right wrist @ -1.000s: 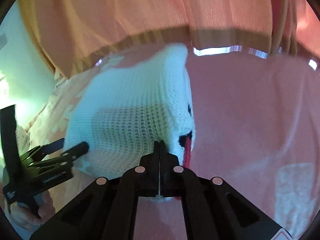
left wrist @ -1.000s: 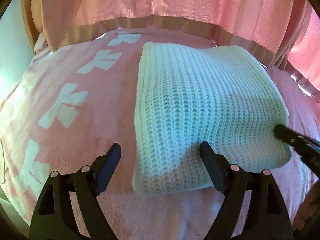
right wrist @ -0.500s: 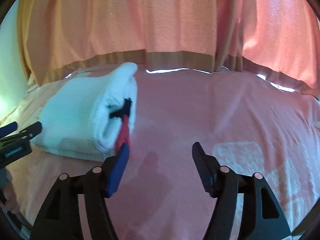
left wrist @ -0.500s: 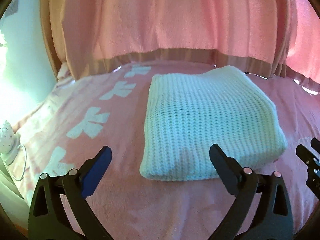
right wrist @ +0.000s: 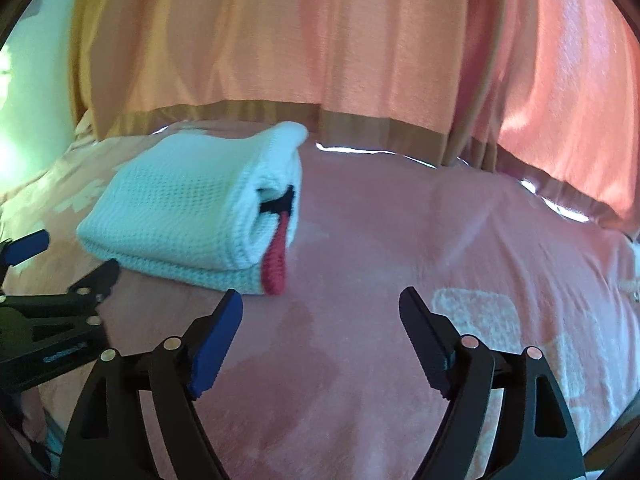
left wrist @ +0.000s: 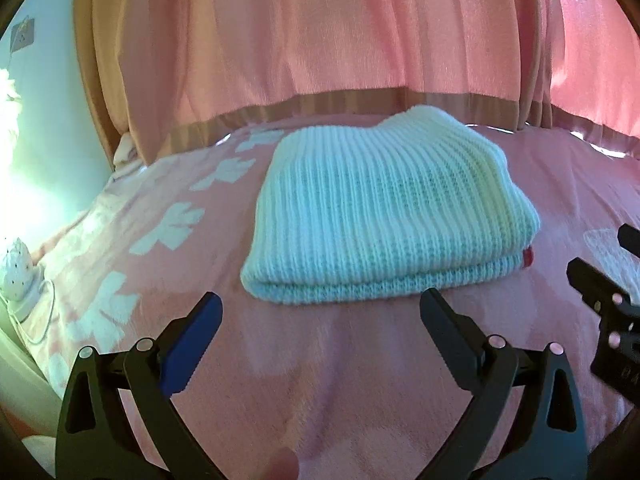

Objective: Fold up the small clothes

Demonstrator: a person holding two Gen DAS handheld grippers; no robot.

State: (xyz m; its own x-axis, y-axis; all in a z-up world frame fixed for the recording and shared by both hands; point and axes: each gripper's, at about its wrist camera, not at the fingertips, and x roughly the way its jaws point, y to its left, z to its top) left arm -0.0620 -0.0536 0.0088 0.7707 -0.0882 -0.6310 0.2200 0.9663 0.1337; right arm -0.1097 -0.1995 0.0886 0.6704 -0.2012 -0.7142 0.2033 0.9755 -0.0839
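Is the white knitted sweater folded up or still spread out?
Folded. The white sweater lies as a neat stacked rectangle on the pink blanket, layers showing at its edge.

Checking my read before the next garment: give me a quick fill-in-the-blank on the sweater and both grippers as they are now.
1. The white knit sweater lies ____ on the pink blanket.
2. The left gripper is ____.
3. The right gripper holds ____.
4. The trim at the sweater's edge is ____.

Missing words: folded; open; nothing; red

Black tongs (left wrist: 320, 316), blue pad, silver rivets
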